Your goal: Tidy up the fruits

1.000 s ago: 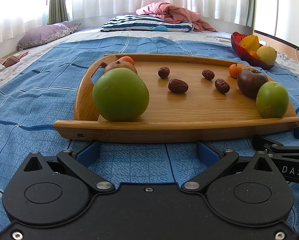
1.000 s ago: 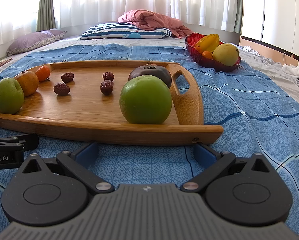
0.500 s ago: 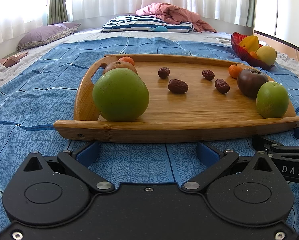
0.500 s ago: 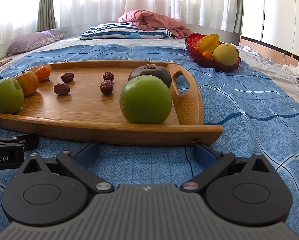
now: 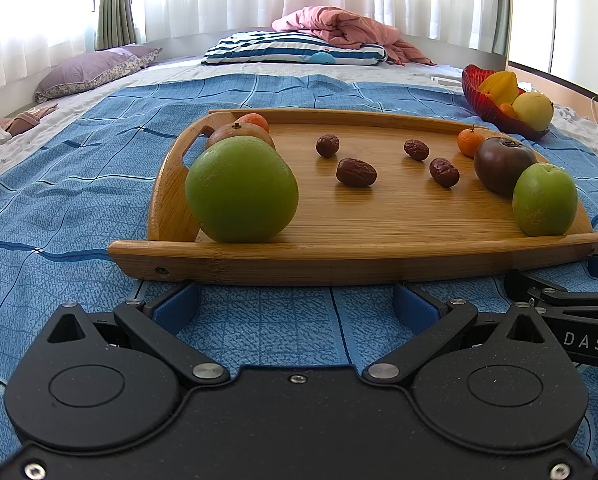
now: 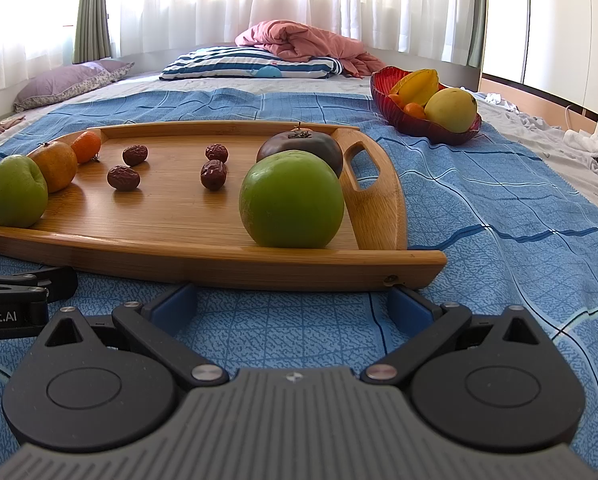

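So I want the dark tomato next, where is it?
The dark tomato sits at the tray's right end in the right wrist view, just behind the near green fruit and beside the handle cutout.

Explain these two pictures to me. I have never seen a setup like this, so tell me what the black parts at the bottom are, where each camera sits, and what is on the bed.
No robot arm is here: a person holds a two-finger tool in each hand, and each tool carries a wide-angle camera looking forward along its fingers. The black shapes at the bottom are the left gripper and the right gripper. Both stand with jaws open, holding nothing, just short of a wooden tray on a blue bedspread. On the tray lie two green apples, a dark tomato-like fruit, small oranges and four dried dates. A red bowl further back holds more fruit.
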Demonstrator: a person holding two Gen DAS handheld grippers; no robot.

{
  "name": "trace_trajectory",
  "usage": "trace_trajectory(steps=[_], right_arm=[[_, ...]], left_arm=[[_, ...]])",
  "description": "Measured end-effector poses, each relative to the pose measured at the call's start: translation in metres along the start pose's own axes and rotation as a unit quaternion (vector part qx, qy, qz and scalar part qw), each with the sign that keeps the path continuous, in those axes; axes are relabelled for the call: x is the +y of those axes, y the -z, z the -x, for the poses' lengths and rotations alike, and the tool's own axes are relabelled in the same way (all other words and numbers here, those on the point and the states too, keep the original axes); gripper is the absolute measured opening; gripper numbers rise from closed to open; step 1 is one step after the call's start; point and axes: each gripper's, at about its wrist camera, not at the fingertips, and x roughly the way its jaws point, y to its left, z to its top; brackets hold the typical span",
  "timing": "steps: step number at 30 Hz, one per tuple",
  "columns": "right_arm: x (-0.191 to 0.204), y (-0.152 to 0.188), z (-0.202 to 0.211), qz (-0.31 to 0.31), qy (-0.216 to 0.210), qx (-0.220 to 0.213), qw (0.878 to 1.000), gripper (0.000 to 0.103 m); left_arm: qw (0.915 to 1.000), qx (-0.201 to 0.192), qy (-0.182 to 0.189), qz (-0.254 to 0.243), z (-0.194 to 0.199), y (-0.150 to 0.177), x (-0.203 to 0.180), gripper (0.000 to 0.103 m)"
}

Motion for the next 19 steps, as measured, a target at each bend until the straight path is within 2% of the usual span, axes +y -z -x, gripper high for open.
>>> trace_trajectory(steps=[19], right_arm=[[0.0001, 0.0, -0.0001, 0.0, 0.0, 0.0, 1.0, 0.103]], left_arm=[[1.0, -0.001, 0.0, 0.0, 0.0001, -0.0009, -0.0006, 0.103]])
